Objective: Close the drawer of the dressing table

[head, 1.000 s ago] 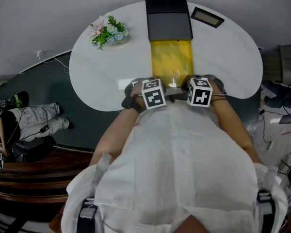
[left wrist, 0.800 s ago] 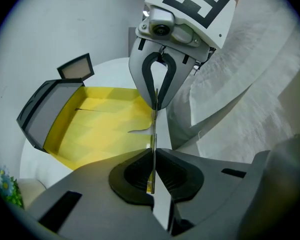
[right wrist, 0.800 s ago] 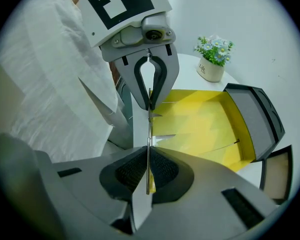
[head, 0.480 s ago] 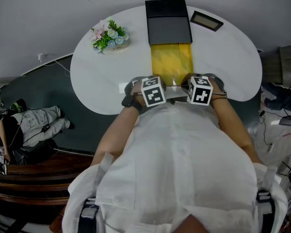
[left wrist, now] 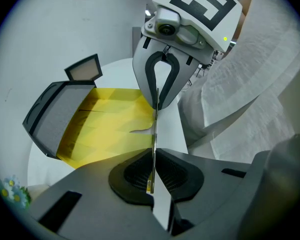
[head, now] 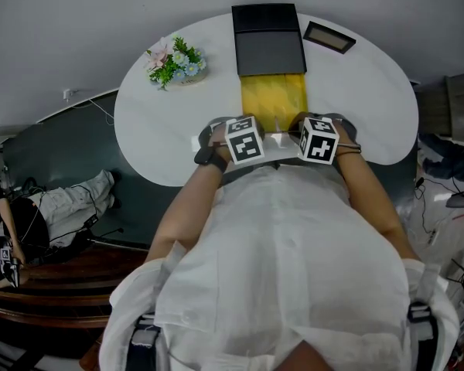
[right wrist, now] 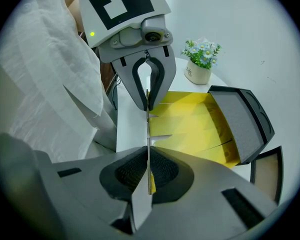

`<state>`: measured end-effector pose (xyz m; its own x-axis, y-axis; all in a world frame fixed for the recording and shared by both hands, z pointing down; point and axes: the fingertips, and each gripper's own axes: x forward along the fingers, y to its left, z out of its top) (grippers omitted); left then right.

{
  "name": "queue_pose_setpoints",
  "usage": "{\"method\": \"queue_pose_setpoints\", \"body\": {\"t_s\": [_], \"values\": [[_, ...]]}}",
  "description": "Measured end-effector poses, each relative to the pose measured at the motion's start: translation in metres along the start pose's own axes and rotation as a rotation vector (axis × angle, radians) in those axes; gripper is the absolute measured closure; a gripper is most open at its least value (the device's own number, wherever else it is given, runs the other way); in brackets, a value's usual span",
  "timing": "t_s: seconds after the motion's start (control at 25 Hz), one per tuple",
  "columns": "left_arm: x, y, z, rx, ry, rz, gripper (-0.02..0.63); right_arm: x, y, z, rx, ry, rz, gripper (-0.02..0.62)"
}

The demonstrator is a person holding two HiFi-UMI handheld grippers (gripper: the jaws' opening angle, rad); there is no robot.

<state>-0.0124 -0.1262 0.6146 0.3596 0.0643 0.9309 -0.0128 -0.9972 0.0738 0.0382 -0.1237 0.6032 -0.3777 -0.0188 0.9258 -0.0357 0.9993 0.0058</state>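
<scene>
The white dressing table (head: 158,130) has its drawer (head: 273,95) partly out, showing a yellow lining (left wrist: 105,124). The drawer's thin white front panel (left wrist: 153,134) stands edge-on between both sets of jaws. My left gripper (left wrist: 151,176) is shut on that panel near its left end, under its marker cube (head: 243,140). My right gripper (right wrist: 148,171) is shut on the same panel (right wrist: 148,129) near its right end, marker cube (head: 319,139). The two grippers face each other across the drawer front, both pointing steeply down.
A dark raised lid (head: 267,39) stands behind the drawer opening. A flower pot (head: 174,56) sits at the table's back left and a small dark frame (head: 329,37) at the back right. The person's white shirt (head: 286,269) presses close to the table's front edge.
Both grippers have moved toward the back of the table with the drawer front between them. The drawer has slid inward, so less yellow lining shows.
</scene>
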Motion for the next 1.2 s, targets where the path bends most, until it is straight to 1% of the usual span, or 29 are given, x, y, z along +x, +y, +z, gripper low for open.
{"method": "queue_pose_setpoints", "body": {"t_s": [0.4,0.8,1.2], "values": [[0.001,0.021,0.001,0.004,0.009,0.014,0.574,0.002,-0.021,-0.001,0.012,-0.006,-0.024,0.572],[0.001,0.038,0.001,-0.010,0.007,0.023,0.573,0.003,-0.037,-0.001,0.008,-0.003,-0.050,0.572],[-0.001,0.065,0.004,-0.021,-0.001,0.044,0.572,0.002,-0.065,-0.001,0.019,-0.008,-0.091,0.572]]}}
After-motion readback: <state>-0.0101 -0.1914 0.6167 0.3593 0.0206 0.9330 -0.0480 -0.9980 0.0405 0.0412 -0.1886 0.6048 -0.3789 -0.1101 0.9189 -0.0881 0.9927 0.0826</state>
